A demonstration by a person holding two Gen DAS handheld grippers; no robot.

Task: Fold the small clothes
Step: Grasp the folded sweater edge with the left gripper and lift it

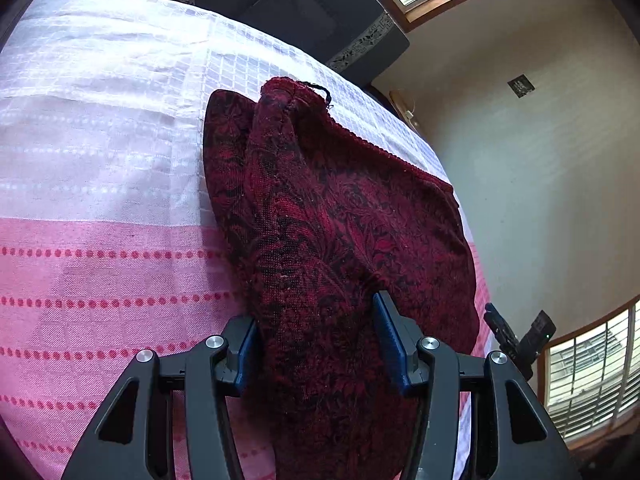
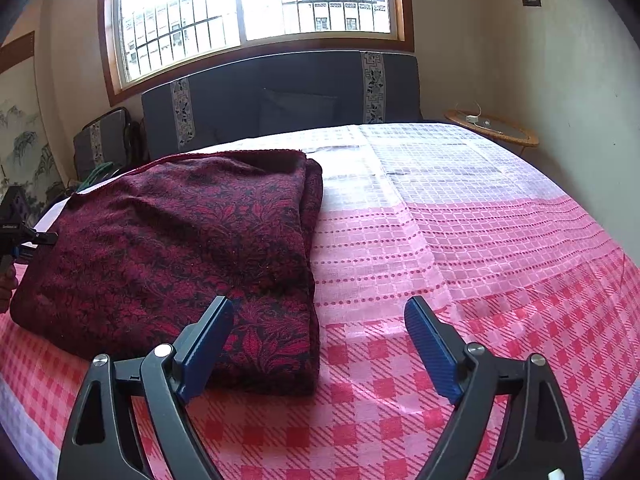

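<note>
A dark red cloth with a black floral pattern [image 2: 180, 240] lies folded on the pink and white checked bedspread [image 2: 460, 240]. In the left wrist view the cloth [image 1: 320, 220] runs between the fingers of my left gripper [image 1: 316, 332], whose jaws stand partly open around a thick fold of it. My right gripper [image 2: 320, 340] is wide open and empty, just in front of the cloth's near right corner. The left gripper also shows at the left edge of the right wrist view [image 2: 20, 240], and the right gripper shows in the left wrist view [image 1: 516, 336].
A dark headboard [image 2: 280, 92] stands behind the bed under a barred window [image 2: 256, 4]. A small round side table [image 2: 492, 128] with a cable sits at the far right. The bedspread [image 1: 100, 200] stretches left of the cloth. Walls close in on the right.
</note>
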